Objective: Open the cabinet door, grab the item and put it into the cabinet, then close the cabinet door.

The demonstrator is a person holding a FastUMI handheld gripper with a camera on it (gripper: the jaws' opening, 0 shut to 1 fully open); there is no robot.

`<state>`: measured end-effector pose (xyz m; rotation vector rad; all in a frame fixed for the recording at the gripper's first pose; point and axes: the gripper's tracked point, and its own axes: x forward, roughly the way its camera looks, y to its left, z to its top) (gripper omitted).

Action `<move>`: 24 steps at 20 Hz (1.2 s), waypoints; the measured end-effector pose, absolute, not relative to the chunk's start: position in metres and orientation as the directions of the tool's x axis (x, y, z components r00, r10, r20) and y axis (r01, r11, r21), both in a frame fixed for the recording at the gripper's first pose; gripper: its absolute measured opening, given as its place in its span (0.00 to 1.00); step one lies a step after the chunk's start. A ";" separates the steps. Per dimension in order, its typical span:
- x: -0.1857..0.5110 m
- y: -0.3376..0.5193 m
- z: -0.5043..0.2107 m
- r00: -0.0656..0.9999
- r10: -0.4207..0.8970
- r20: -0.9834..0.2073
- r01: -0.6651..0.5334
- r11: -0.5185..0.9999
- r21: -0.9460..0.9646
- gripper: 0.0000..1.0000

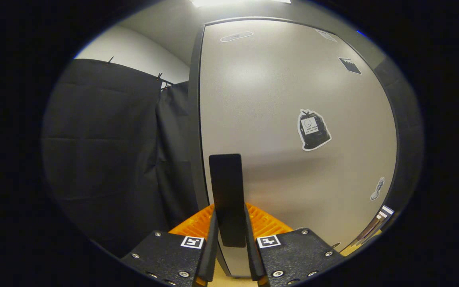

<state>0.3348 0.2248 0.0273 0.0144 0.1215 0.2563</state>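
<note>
Between the tool's (231, 255) fingers sits a flat black handle (226, 199), and both fingers squeeze it. Its grey cabinet door (293, 99) looks shut, so I think opening is just starting.

Pale wooden surface (229, 282) beneath the cabinet (285, 119)

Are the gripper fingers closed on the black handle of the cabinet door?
Yes. The gripper is shut on the upright handle; both fingers press its sides. The door stands just beyond.
</note>
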 end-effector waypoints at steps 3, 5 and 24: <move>0.331 0.224 0.028 0.954 0.268 -0.136 -0.264 0.964 0.041 0.27; 0.327 0.223 0.029 0.950 0.279 -0.142 -0.276 0.960 0.042 0.27; 0.263 0.191 0.034 0.911 0.368 -0.184 -0.358 0.930 0.084 0.27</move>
